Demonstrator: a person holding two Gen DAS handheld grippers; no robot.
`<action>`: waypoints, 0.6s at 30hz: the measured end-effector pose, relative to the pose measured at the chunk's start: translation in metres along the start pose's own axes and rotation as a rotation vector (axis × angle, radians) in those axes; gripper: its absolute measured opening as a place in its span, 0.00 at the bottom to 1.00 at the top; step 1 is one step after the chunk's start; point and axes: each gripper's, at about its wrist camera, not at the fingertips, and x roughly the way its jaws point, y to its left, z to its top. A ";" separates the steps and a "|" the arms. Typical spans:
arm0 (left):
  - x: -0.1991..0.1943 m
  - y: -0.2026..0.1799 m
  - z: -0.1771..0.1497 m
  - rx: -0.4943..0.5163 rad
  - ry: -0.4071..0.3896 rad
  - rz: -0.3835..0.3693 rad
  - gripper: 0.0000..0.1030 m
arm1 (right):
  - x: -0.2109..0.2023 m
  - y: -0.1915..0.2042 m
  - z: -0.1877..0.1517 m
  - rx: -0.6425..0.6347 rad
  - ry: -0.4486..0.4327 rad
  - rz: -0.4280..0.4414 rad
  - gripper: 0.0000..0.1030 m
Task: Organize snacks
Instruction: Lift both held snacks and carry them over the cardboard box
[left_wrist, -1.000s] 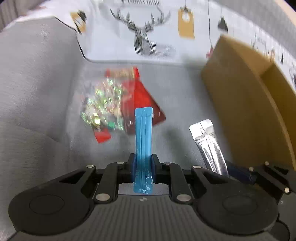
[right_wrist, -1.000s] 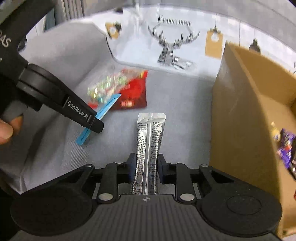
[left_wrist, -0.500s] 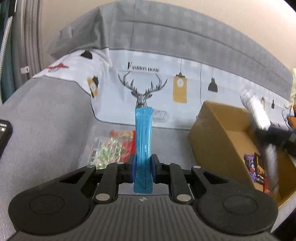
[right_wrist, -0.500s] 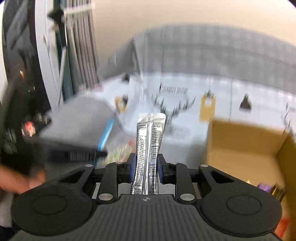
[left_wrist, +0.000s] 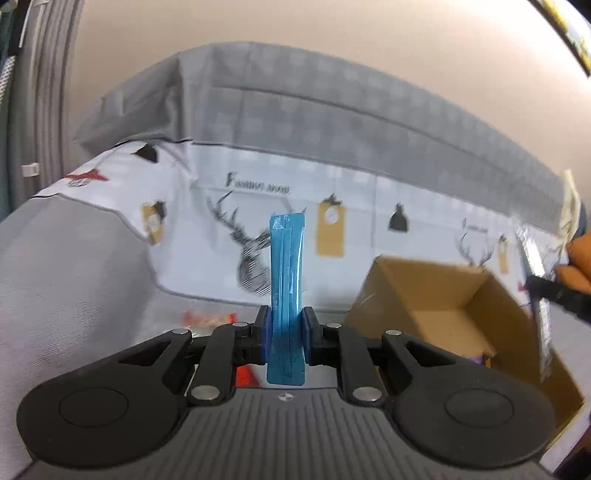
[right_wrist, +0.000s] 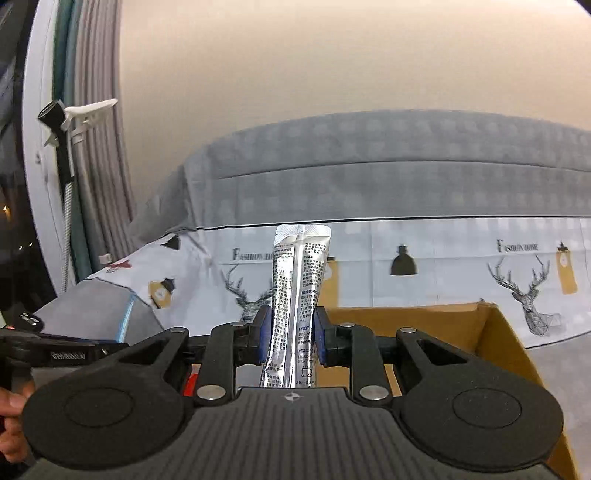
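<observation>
While the left gripper (left_wrist: 286, 326) pinches a blue stick packet (left_wrist: 287, 273), the right gripper (right_wrist: 291, 338) clamps a silver sachet (right_wrist: 297, 295); cardboard box (left_wrist: 436, 295) at three o'clock

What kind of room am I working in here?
Probably a bedroom: a bed's grey padded headboard, deer-print bedding and curtains by a window. A cardboard box sits on the bed.

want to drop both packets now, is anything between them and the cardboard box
Nothing visible blocks either. The blue packet, clamped in the left gripper, has open air toward the cardboard box on its right. The silver packet in the right gripper already stands at the open top of the box.
</observation>
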 end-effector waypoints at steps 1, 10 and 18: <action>0.002 -0.005 0.001 -0.005 -0.007 -0.011 0.17 | 0.001 -0.007 -0.001 0.024 0.005 -0.006 0.25; 0.016 -0.070 -0.010 0.114 -0.056 -0.132 0.17 | -0.007 -0.040 -0.008 0.051 -0.012 -0.091 0.25; 0.018 -0.109 -0.020 0.161 -0.113 -0.217 0.17 | -0.016 -0.075 -0.008 0.112 -0.033 -0.196 0.25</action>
